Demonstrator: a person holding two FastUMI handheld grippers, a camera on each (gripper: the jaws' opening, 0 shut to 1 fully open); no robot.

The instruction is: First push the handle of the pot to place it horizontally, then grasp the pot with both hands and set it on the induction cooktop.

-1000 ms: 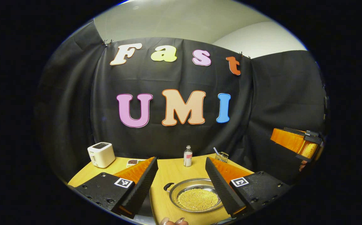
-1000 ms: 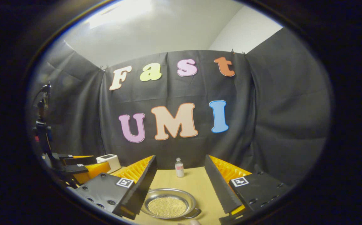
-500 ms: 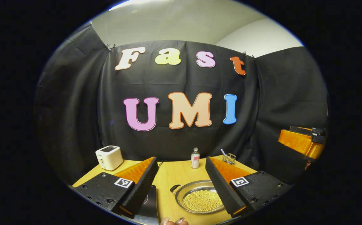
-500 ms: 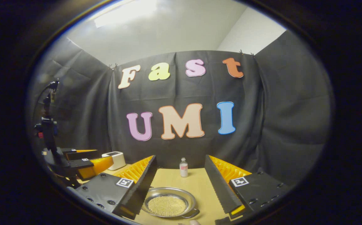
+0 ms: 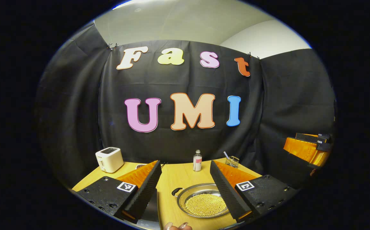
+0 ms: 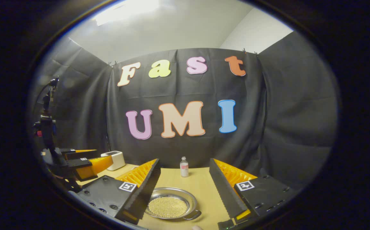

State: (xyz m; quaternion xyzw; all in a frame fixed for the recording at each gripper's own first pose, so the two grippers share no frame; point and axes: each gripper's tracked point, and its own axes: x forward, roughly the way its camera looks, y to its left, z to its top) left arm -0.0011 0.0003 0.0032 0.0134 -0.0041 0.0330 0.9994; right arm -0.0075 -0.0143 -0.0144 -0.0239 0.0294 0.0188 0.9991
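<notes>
A shallow steel pot [image 5: 204, 202] holding golden beads sits on the wooden table [image 5: 178, 175], low between my left gripper's fingers. One small dark handle [image 5: 176, 191] points toward the pot's left. My left gripper [image 5: 185, 164] hovers open above and short of it. A dark cooktop [image 5: 153, 207] lies left of the pot, partly hidden by the left finger. In the right gripper view the pot [image 6: 169, 206] lies low and left of centre, a handle [image 6: 192, 216] at its near right. My right gripper [image 6: 183, 161] is open, apart from the pot.
A white toaster [image 5: 109, 159] stands at the table's back left, with a small bottle [image 5: 197, 160] at back centre and a glass holder [image 5: 232, 161] to its right. The right gripper [image 5: 306, 147] hangs far right. The left gripper [image 6: 82, 163] and a stand [image 6: 45, 127] are at left.
Both views drifted slightly as the hands shifted. The pot has stayed in place on the table. Both grippers remain open.
</notes>
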